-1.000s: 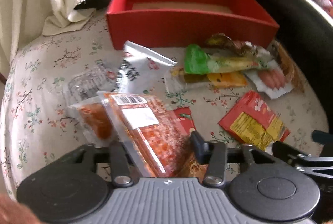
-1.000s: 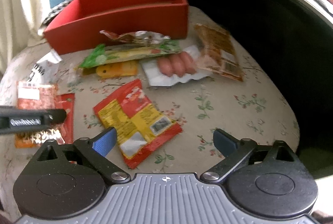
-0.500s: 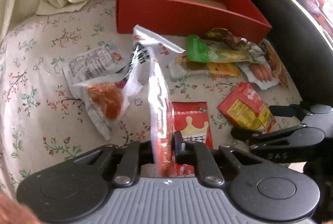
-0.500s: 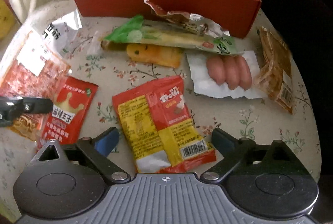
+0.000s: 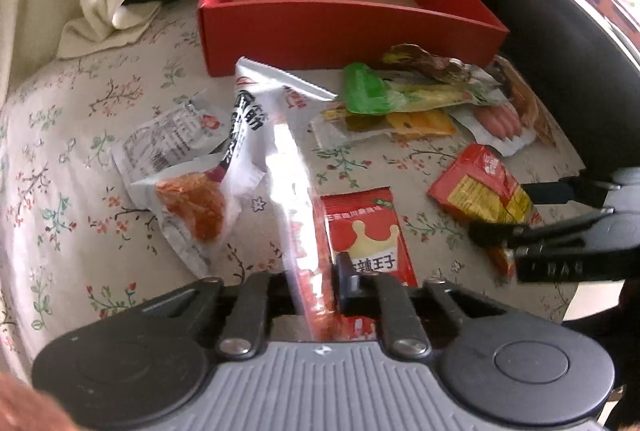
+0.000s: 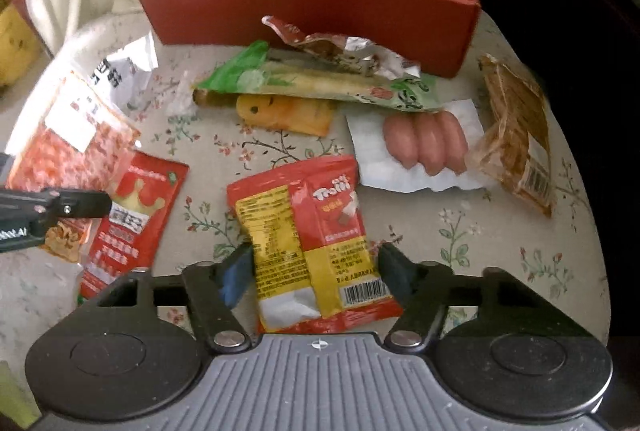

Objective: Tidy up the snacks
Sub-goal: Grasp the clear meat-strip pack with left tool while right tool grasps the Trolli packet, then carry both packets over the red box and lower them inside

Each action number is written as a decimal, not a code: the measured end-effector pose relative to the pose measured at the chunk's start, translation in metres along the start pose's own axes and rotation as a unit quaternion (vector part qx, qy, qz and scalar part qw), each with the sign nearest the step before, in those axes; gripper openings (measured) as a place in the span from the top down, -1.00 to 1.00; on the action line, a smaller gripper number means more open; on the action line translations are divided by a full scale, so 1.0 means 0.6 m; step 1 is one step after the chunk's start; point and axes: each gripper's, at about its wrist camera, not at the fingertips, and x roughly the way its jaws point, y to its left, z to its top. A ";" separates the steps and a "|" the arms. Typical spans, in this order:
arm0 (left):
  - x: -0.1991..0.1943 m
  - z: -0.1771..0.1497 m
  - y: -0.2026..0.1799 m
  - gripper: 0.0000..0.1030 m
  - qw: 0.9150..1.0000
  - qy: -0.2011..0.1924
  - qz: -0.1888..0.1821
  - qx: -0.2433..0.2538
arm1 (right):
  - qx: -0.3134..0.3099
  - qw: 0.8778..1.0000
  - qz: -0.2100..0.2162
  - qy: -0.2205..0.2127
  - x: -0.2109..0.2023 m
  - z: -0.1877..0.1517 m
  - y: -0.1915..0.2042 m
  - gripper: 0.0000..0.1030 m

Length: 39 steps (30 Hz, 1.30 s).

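My left gripper is shut on a clear packet of orange-red snack, held edge-on above the flowered cloth; the packet also shows in the right wrist view. My right gripper is open, its fingers either side of a red and yellow Trolli packet lying on the cloth; that packet shows in the left wrist view too. An open red box stands at the back, empty as far as I can see.
Loose on the cloth: a red crown packet, a white black-lettered packet, a green packet, sausages, a brown packet. A dark round table edge curves on the right.
My left gripper has lifted the clear packet and turned it edge-on. My right gripper has moved down over the Trolli packet and its fingers have come closer together around it.
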 end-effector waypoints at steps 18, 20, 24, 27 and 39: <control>-0.058 0.017 0.021 0.89 0.998 -0.044 -0.031 -0.032 | 0.071 0.992 0.080 -0.073 -0.062 0.022 -0.001 -0.28; -0.064 0.024 0.019 0.89 0.998 -0.052 -0.035 -0.033 | 0.070 0.991 0.085 -0.082 -0.065 0.031 0.001 -0.29; -0.074 0.040 0.020 0.89 0.996 -0.066 -0.041 -0.037 | 0.070 0.989 0.089 -0.092 -0.065 0.046 0.006 -0.29; -0.076 0.055 0.022 0.89 0.996 -0.074 -0.041 -0.039 | 0.072 0.988 0.093 -0.100 -0.067 0.061 0.009 -0.29; -0.079 0.123 0.011 0.89 0.993 -0.107 -0.047 -0.031 | 0.095 0.979 0.109 -0.144 -0.084 0.115 -0.002 -0.29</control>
